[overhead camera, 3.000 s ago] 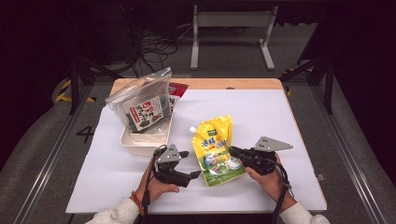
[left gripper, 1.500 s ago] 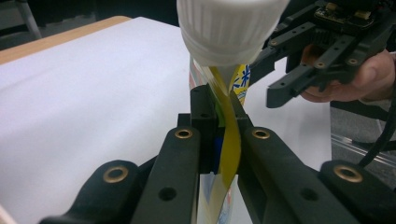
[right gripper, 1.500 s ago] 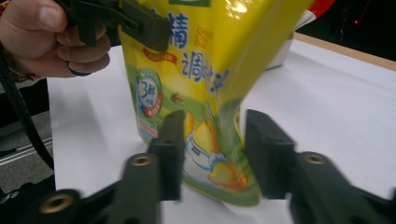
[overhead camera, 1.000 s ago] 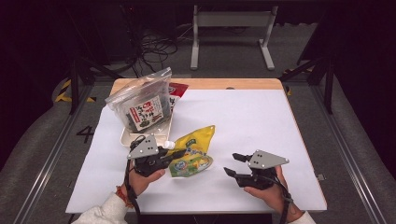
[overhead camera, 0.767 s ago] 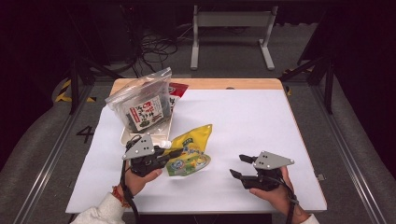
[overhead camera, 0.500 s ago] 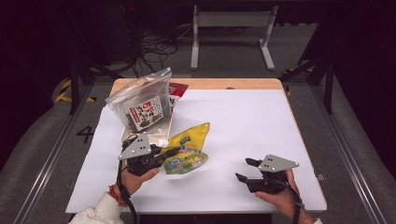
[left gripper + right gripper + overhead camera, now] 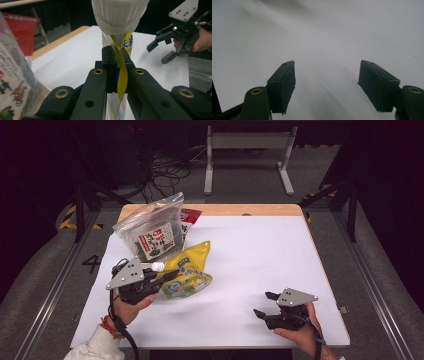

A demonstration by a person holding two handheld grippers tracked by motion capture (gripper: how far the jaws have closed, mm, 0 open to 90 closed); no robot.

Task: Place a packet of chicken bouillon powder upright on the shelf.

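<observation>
A yellow spouted pouch with a white screw cap hangs tilted just above the table's left half. My left gripper is shut on its neck. In the left gripper view the jaws pinch the yellow pouch right below the cap. My right gripper rests low near the front right of the table, apart from the pouch. Its jaws have just been opening and stand open. In the right gripper view, the gripper has only white table between its pads.
A clear bag of dark snack packets stands at the back left, close behind the pouch, with a red packet beside it. The white table cover ends at a wooden back edge. The right gripper shows far off in the left gripper view.
My left gripper has carried the pouch left and a little up, toward the clear bag. The right gripper has drifted right toward the front edge and its jaws have spread wider.
</observation>
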